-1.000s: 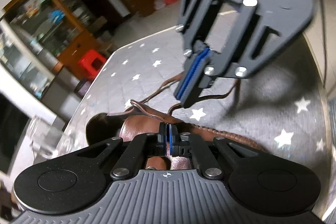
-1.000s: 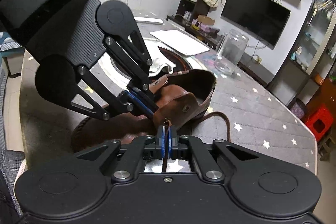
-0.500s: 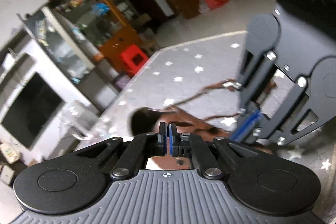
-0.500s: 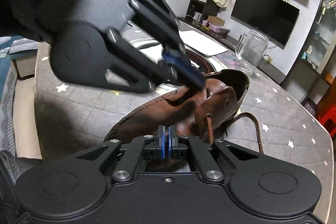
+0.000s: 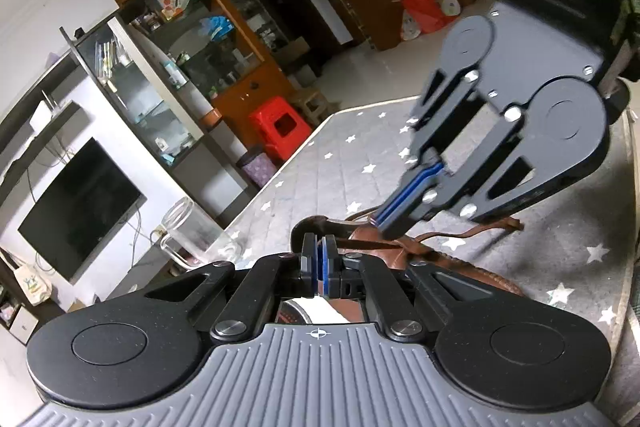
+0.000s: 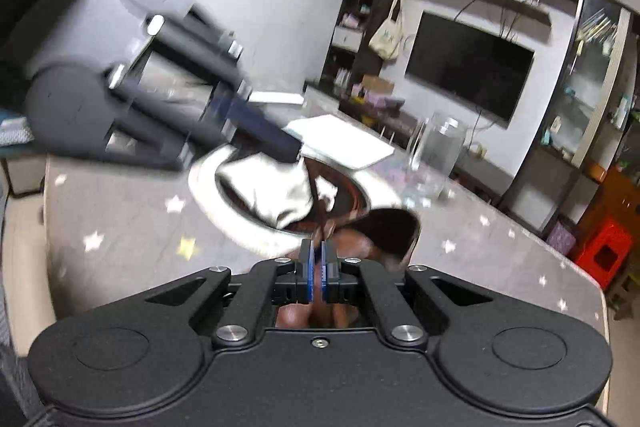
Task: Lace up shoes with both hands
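- Shoe (image 5: 472, 269): brown leather, lying on the grey starred table cover (image 5: 360, 155), directly ahead of both tools.
- Changed since a second ago: left gripper (image 5: 319, 263) lifted up and away from the shoe, drawing one strand of lace (image 5: 368, 245) out into a straight, taut line from its pads back to the shoe's throat.
- Left gripper: pinched fully together on that strand.
- Right gripper (image 5: 380, 225): likewise squeezed fully together, tips just above the shoe's tongue, at the shoe end of the taut strand. No telling whether pinching lace or nothing.
- Meaning, as a judgement: slack being pulled out of a crossing, so mid-lacing rather than finished. Loose lace end (image 5: 510, 224) lying on the cover just past the shoe, not yet dealt with.
- Count:
  - one shoe
  - one lace, with one free end in view
  - two grippers
  - one glass jar (image 5: 188, 231) beyond the shoe's heel end
  - one white cloth (image 6: 276, 187) just beyond the shoe
  - one red stool (image 5: 280, 127) well beyond the shoe, off the table
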A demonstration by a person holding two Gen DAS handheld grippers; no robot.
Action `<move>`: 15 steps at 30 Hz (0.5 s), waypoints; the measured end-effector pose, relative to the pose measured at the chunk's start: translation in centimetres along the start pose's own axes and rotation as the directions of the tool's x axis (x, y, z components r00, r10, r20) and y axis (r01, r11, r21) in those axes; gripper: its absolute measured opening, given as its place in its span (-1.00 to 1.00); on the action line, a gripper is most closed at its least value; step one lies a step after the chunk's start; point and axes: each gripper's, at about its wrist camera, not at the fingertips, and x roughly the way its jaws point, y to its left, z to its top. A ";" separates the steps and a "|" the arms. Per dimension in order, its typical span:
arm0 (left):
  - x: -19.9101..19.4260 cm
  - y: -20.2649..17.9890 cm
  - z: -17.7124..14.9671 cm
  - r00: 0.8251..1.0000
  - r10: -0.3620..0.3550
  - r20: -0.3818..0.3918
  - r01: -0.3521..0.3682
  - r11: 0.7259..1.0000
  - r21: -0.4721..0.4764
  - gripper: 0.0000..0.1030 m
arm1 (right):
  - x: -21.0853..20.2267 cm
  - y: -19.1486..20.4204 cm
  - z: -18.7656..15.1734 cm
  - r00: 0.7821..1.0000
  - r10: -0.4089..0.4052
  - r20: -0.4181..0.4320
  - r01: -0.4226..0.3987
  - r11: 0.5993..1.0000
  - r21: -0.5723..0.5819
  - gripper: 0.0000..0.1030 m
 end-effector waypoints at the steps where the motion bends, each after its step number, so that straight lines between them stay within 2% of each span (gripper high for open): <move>1: -0.1 0.0 0.0 1.000 -0.002 -0.001 0.002 1.000 0.005 -0.95 | 0.3 0.1 0.3 1.000 0.004 0.006 -0.004 1.000 -0.013 -0.96; 11: 0.2 0.3 -0.2 1.000 -0.004 -0.004 0.005 1.000 0.013 -0.95 | 1.5 0.2 0.9 1.000 0.022 0.009 -0.022 0.998 -0.051 -0.95; 12: 0.2 0.5 -0.3 1.000 -0.005 -0.004 0.005 1.000 0.013 -0.96 | 1.4 0.3 0.9 1.000 0.021 0.010 -0.021 0.998 -0.055 -0.89; 14: 0.2 0.7 -0.4 1.000 -0.006 -0.005 0.006 1.000 0.015 -0.96 | 1.3 0.3 0.9 1.000 0.022 0.014 -0.021 0.998 -0.060 -0.52; 15: 0.2 0.9 -0.5 1.000 -0.006 -0.005 0.006 1.000 0.016 -0.95 | 1.3 0.3 0.8 1.000 0.020 0.015 -0.019 0.998 -0.062 -0.48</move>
